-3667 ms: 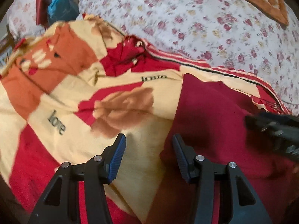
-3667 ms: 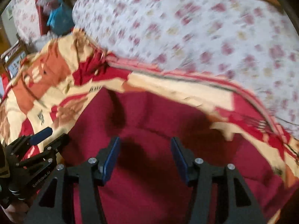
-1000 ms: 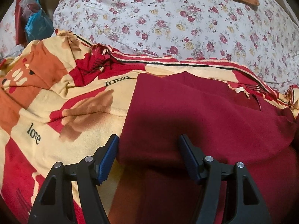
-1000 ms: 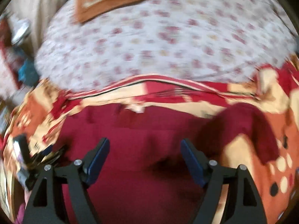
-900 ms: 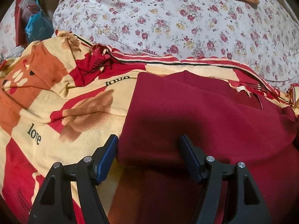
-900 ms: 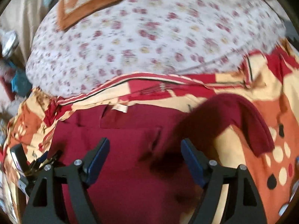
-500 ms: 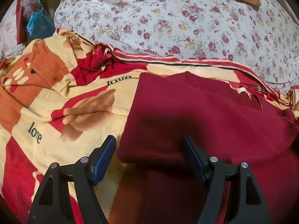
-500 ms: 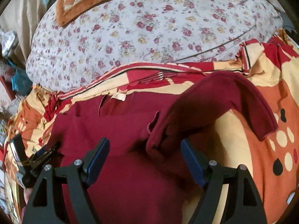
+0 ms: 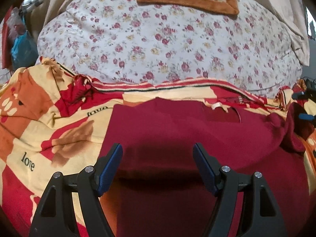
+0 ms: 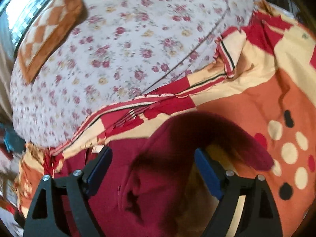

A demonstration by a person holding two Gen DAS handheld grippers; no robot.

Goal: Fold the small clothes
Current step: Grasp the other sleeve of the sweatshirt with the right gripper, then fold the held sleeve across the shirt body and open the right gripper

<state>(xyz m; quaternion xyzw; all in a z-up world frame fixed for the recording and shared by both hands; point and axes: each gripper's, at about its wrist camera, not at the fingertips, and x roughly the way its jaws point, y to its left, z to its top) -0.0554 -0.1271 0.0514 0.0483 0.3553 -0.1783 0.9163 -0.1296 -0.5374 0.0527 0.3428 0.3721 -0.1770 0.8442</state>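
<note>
Honestly a lot was lost here. The maroon shirt (image 9: 177,130) ran off the bottom of the left wrist view, so its lower part couldn't be seen, and the patterned blanket (image 9: 39,118) underneath was mostly covered by it. The right wrist view was smeared: the floral quilt (image 10: 118,55) was just blurry blotches. The shirt's sleeve (image 10: 207,138) hid whatever lay below it. The blue bag (image 9: 21,49) at the far left was too small and warped to identify.
</note>
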